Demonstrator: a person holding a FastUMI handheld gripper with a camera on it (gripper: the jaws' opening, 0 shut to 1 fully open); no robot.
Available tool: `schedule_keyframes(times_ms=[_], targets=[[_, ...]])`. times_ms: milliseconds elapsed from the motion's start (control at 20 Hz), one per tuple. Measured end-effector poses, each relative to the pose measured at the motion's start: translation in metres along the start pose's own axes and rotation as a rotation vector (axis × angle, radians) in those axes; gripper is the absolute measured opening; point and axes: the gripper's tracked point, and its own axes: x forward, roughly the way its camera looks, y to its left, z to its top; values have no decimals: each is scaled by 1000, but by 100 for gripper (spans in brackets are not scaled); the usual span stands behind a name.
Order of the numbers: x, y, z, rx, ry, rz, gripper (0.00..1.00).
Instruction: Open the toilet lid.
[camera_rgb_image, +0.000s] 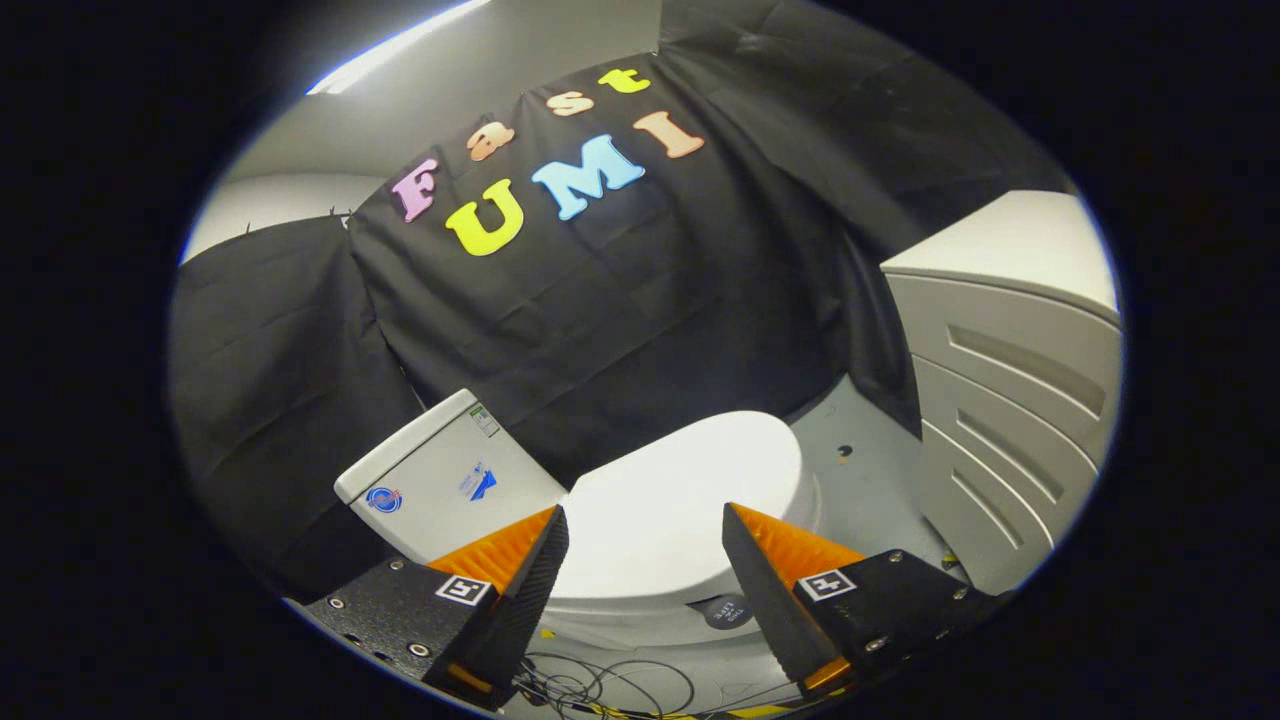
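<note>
Nothing of the job looks done yet: the toilet lid (680, 500) lies flat down on the bowl, closed, and all the lifting is left. The tongs (645, 560) hang above it, spread wide with nothing between them, and I'd judge they aren't touching the lid. The lid sits just ahead of and below the fingers, showing through the gap between them. It is a smooth, glossy white oval, bright under the light, its rounded front edge pointing away from the tank (440, 480), which stands to one side against the black cloth. A pale ribbed cabinet (1010, 400) stands on the other side. Some loose cables (590, 685) lie on the floor near the toilet's base.
</note>
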Motion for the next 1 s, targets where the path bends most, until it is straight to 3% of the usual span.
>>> schedule_keyframes(times_ms=[500, 1000], targets=[[24, -54, -56, 192, 167, -24, 94], [31, -87, -109, 471, 299, -61, 94]])
